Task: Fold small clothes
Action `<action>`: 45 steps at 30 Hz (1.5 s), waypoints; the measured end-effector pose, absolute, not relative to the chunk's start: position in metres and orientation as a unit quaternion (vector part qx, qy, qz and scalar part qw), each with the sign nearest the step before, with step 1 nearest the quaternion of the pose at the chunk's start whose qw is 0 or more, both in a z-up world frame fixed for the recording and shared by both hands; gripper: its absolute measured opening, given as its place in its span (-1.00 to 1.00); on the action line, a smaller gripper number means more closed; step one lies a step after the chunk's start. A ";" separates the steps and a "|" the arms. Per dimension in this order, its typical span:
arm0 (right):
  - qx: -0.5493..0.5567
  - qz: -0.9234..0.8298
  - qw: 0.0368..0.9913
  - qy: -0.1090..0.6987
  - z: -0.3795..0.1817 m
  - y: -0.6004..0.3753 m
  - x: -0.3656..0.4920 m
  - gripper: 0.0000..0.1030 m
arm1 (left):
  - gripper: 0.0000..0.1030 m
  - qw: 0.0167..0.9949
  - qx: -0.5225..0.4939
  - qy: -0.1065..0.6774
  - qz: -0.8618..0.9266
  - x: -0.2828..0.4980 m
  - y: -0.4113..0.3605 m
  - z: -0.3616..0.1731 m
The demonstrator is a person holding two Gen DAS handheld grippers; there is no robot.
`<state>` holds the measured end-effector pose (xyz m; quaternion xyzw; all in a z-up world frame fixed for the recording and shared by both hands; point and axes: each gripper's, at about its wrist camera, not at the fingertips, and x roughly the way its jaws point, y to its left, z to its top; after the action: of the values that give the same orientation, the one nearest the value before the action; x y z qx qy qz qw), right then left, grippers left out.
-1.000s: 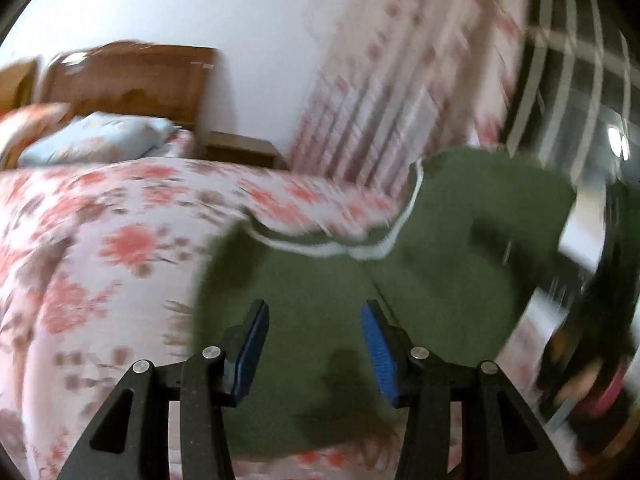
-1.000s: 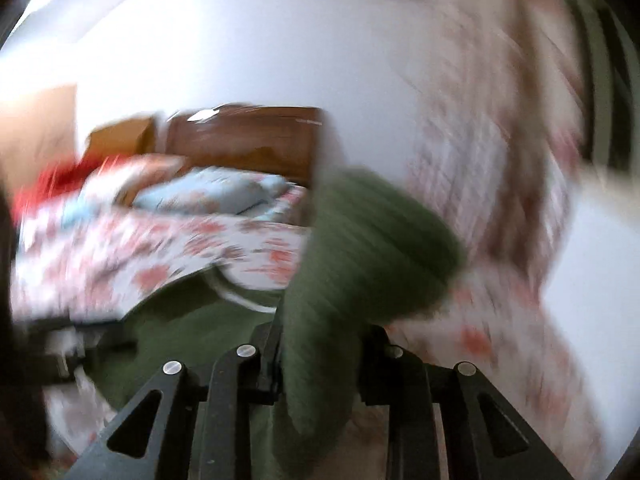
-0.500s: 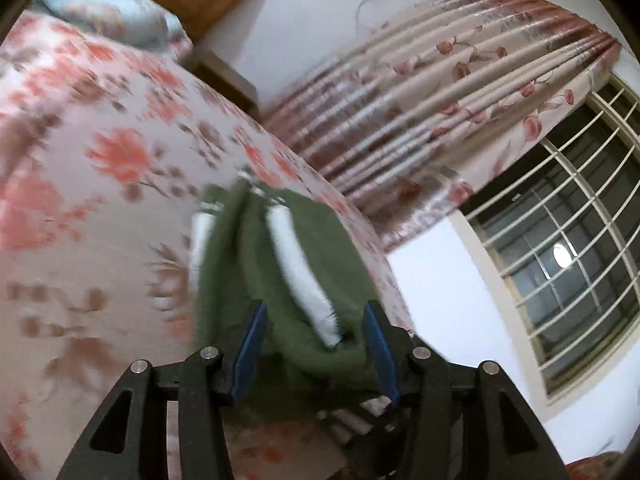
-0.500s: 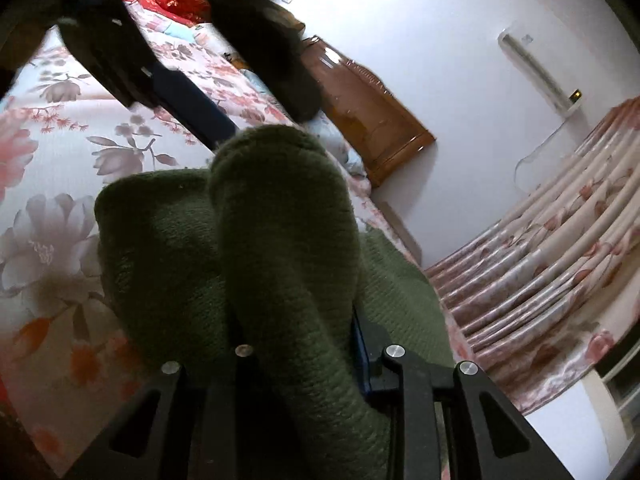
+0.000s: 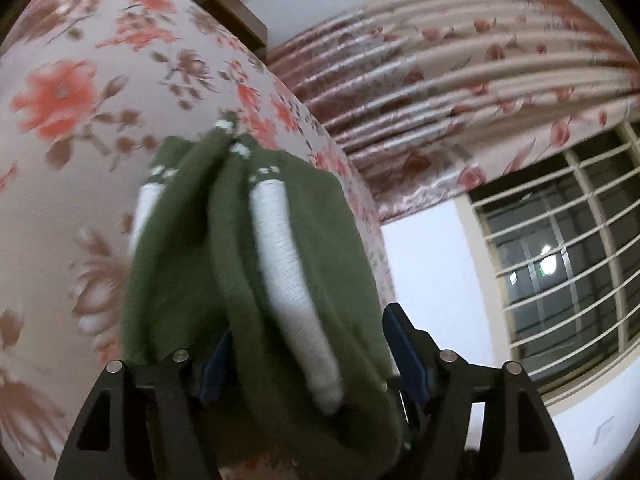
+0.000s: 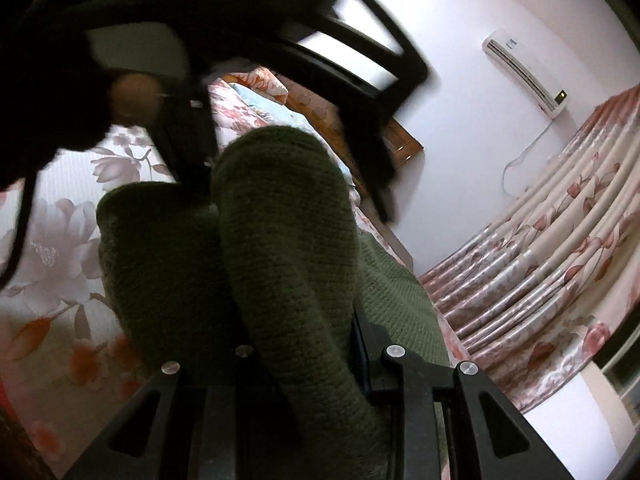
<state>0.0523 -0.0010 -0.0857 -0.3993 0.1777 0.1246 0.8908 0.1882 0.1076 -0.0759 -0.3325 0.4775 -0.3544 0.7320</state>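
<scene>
Green knit garment bunched between left gripper fingers, clamped by right gripper too; keep edges aligned, lower evenly onto bed.

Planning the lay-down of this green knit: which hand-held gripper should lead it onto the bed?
Probably left: the left hand-held gripper holds the white-striped edge of the green knit over open bedspread; the right hand-held gripper grips a bunched fold.

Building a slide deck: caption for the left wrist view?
Left gripper clamps bunched green knit garment with white stripes above floral bedspread.
</scene>
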 end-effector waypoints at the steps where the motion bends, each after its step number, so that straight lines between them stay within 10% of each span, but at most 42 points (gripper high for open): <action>1: -0.403 0.126 0.889 0.176 -0.087 0.001 0.051 -0.80 | 0.40 0.737 -0.317 0.482 -0.353 0.191 0.100 -0.072; 2: -0.408 0.133 0.887 0.173 -0.088 0.002 0.049 -0.20 | 0.40 0.746 -0.288 0.488 -0.349 0.193 0.090 -0.067; 3: -0.412 0.137 0.885 0.170 -0.088 0.004 0.045 1.00 | 0.35 0.758 -0.256 0.495 -0.340 0.194 0.081 -0.064; 6: -0.411 0.146 0.884 0.169 -0.082 -0.002 0.036 1.00 | -0.29 0.795 -0.160 0.514 -0.280 0.194 0.063 -0.060; 10: -0.346 0.136 0.909 0.187 -0.067 -0.046 0.022 1.00 | -0.41 0.811 -0.147 0.489 -0.287 0.185 0.066 -0.056; 19: -0.151 0.118 0.942 0.276 -0.072 -0.139 0.023 1.00 | -0.47 0.832 -0.157 0.440 -0.299 0.169 0.068 -0.030; 45: -0.159 0.178 0.922 0.305 -0.069 -0.135 0.028 1.00 | -0.32 0.858 -0.219 0.387 -0.257 0.149 0.148 -0.058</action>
<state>0.0282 -0.1347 -0.0695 -0.1586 0.3048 0.1783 0.9220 0.1494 0.1481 -0.0585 -0.2194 0.3866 -0.2570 0.8581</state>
